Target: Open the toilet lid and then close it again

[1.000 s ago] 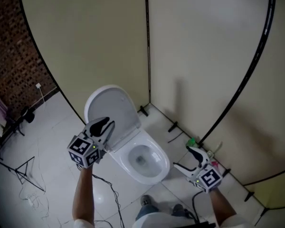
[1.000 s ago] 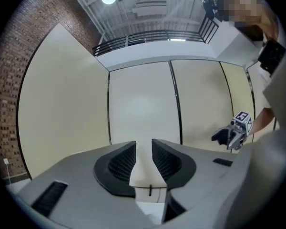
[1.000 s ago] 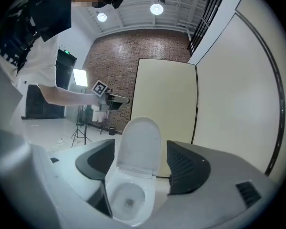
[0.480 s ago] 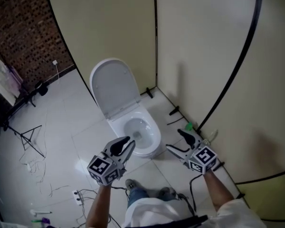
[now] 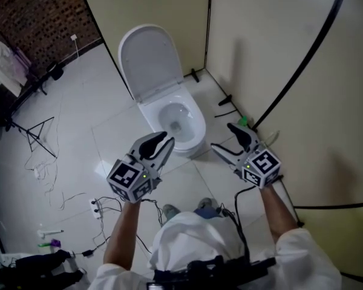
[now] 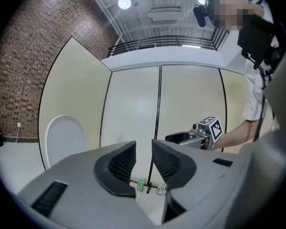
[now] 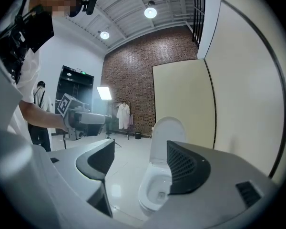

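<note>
From the head view, we see the toilet lid (image 5: 150, 59) standing upright, tipped back toward the partition wall (image 5: 157, 5), with the bowl (image 5: 180, 122) uncovered below it. Both tools hang over the tiled floor (image 5: 85, 132) on the near side of the bowl, well apart from the lid. The left tool (image 5: 160, 145) points toward the bowl's front edge, and the right tool (image 5: 224, 136) is off to the bowl's right side.

In the left gripper view, that tool's jaws are nearly together, with only a narrow slit between the pads and nothing in it. The lid shows far off at the left, and the other tool pokes in from the right.

In the right gripper view, we see its jaws wide apart and empty. The open toilet is framed in the gap between them but is not touched.

We judge the opening half done and the closing still to come. Next, one tool must reach up to the lid's top rim, tip it forward off the partition and guide it down so it does not slam.
</note>
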A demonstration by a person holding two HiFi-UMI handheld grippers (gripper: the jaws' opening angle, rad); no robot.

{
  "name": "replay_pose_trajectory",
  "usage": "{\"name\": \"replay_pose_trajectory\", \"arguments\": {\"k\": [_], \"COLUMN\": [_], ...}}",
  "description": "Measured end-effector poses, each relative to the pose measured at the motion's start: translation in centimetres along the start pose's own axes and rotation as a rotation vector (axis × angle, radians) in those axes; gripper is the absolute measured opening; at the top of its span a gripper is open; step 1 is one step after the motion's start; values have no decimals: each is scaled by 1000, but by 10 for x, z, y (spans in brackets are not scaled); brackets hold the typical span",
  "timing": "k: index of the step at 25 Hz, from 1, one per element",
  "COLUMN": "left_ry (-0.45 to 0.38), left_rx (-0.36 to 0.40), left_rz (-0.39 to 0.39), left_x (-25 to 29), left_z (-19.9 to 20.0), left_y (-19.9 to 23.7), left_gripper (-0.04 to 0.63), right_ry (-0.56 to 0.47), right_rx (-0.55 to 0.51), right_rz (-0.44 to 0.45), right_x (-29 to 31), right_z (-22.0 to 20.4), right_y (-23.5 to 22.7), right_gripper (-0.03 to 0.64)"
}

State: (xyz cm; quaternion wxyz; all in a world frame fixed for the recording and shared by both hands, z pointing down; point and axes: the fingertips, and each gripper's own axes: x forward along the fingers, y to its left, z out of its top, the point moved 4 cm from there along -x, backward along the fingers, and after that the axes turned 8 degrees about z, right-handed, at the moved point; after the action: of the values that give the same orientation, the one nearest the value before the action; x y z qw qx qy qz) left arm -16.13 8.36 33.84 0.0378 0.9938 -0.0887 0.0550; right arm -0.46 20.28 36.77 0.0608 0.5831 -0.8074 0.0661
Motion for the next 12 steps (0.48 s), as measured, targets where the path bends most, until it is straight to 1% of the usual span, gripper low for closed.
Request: {"name": "replay_pose_trajectory", "arguments": {"k": [4,9,12], "left_ry": [31,-27,-27], "left_rx": [14,23,21], "left_rz": [-3,-19,-17], "left_x": [-1,-2,-4], "left_z": [-6,-3,-3], "left_y": [-4,-8,-6], "left_gripper": [95,98,98], "right_ry": [7,10,8], "right_rx": [-9,-16,-10], "right_rz": [1,5,4], "right_x": [3,5,5], "right_z": [-1,-5,-8], "right_y": [7,10,12], "right_gripper": [352,351,352]}}
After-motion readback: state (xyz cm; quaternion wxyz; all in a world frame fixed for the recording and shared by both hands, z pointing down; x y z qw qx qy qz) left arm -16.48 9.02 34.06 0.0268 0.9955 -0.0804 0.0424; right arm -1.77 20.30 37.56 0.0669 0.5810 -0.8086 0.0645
